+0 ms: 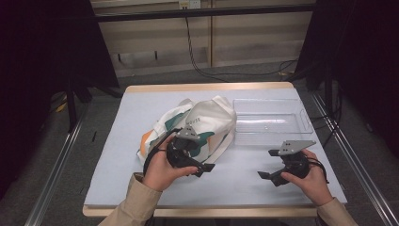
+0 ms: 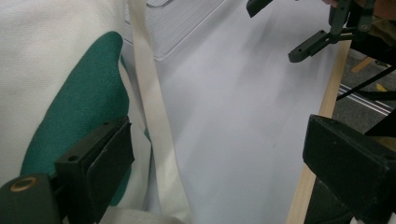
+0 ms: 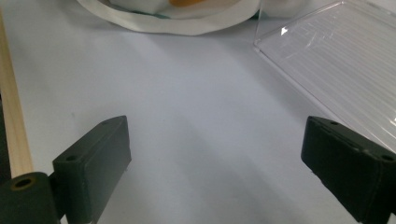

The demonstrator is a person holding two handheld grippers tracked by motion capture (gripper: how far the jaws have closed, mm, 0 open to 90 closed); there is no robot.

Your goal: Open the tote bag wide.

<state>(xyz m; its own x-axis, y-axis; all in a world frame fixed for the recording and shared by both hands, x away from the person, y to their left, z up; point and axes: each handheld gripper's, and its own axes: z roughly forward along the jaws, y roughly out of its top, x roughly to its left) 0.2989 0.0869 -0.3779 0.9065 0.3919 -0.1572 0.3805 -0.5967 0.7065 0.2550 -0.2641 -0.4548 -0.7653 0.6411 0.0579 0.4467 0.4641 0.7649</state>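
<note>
A white cloth bag (image 1: 207,120) with green and orange print lies crumpled near the middle of the table. My left gripper (image 1: 200,160) sits at the bag's near side, jaws pointing right and open. In the left gripper view its jaws (image 2: 222,140) stand wide apart; the bag's green patch (image 2: 84,102) and a cream strap (image 2: 149,93) lie by the left jaw, not pinched. My right gripper (image 1: 268,164) is at the front right, open, pointing left over bare mat. Nothing lies between its jaws (image 3: 215,135). It also appears far off in the left gripper view (image 2: 282,25).
A clear plastic tray (image 1: 270,120) stands to the right of the bag, seen close in the right gripper view (image 3: 336,51). The pale mat (image 1: 141,113) covers a wooden table whose edge (image 3: 11,121) runs near the grippers. Cables trail on the floor beyond.
</note>
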